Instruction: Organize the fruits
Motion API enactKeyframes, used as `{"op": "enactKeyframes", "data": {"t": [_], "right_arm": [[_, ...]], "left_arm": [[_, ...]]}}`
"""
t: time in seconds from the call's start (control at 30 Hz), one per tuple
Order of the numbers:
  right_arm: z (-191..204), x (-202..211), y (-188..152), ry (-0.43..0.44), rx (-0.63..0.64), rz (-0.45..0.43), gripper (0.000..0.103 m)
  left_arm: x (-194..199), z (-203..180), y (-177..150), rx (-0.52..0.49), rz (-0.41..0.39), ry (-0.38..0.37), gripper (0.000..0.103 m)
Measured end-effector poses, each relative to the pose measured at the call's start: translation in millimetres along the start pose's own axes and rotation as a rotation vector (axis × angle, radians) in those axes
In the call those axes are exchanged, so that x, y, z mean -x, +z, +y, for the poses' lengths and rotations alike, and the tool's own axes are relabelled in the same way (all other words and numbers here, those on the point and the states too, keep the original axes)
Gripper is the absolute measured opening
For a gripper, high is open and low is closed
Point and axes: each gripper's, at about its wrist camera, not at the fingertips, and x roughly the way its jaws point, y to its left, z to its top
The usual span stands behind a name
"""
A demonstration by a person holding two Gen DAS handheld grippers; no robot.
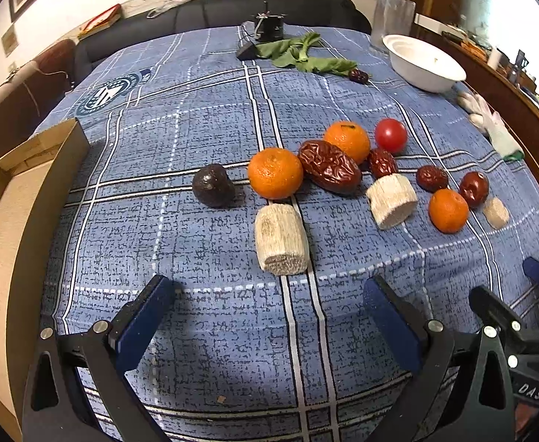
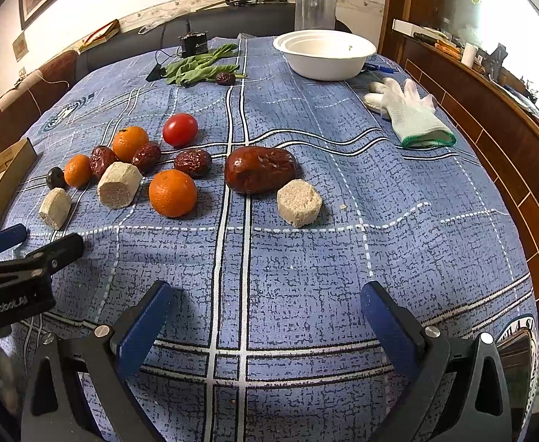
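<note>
Fruit lies scattered on the blue plaid tablecloth [image 1: 203,110]: three tangerines [image 1: 275,173] [image 2: 173,192], a red tomato [image 1: 390,135] [image 2: 180,129], several wrinkled red dates [image 1: 330,165] [image 2: 260,168], and a dark round fruit [image 1: 213,185] [image 2: 55,177]. Three pale cut cylinders [image 1: 281,239] [image 2: 299,202] sit among them. My left gripper [image 1: 269,313] [image 2: 39,241] is open and holds nothing, just short of the nearest cylinder. My right gripper [image 2: 267,316] [image 1: 516,287] is open too, low over bare cloth in front of the big date.
A white bowl [image 2: 324,53] [image 1: 424,62] stands at the back right, with a white glove [image 2: 413,114] beside it. Leafy greens [image 2: 199,64], one more date [image 2: 225,78] and a black device [image 1: 267,27] lie at the far end. A cardboard box [image 1: 18,191] stands at the left edge.
</note>
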Motion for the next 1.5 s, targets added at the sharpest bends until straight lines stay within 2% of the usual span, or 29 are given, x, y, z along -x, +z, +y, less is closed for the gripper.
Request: {"op": "enactKeyframes", "data": {"t": [0.4,0.6,0.77,0.87,1.0,1.07,1.17,1.23,1.37,1.4,1.43,1.5], "right_arm": [[0,-2,-2,-0.009,-0.02,-0.002,0.103],[0,0,-3,-0.01,-0.021,-0.008,0.103],[0,0,-3,-0.012,-0.022,-0.008,0.103],[0,0,-3,-0.012,-0.022,-0.008,0.103],[0,0,-3,-0.01,-0.021,-0.008,0.103],[0,0,-3,-0.008,-0.021,-0.007,0.103],[0,1,-4,-0.007,-0.017,-0.004,0.103],[0,1,-4,-0.004,-0.014,-0.003,0.103],[0,1,-4,-0.004,-0.01,-0.001,0.103],[1,1,-4,-0.004,-0.009,-0.001,0.103],[1,1,-4,-0.004,-0.008,0.0,0.103],[1,1,-4,-0.004,-0.006,0.0,0.103]], "left_arm": [[7,3,-3,0.002,-0.01,-0.006,0.103],[8,2,-4,0.017,-0.023,0.006,0.103],[10,-1,-7,0.057,-0.036,0.045,0.103],[10,0,-6,0.065,-0.023,0.049,0.103],[11,2,-7,0.036,-0.02,0.014,0.103],[16,9,-8,0.043,-0.026,-0.049,0.103],[32,27,-12,0.109,-0.041,-0.156,0.085],[58,42,-12,0.124,-0.113,-0.162,0.084],[130,71,-10,0.097,-0.388,-0.094,0.084],[152,78,-9,0.071,-0.466,-0.1,0.086],[168,85,-4,0.045,-0.512,-0.121,0.089],[201,99,2,-0.02,-0.568,-0.198,0.101]]}}
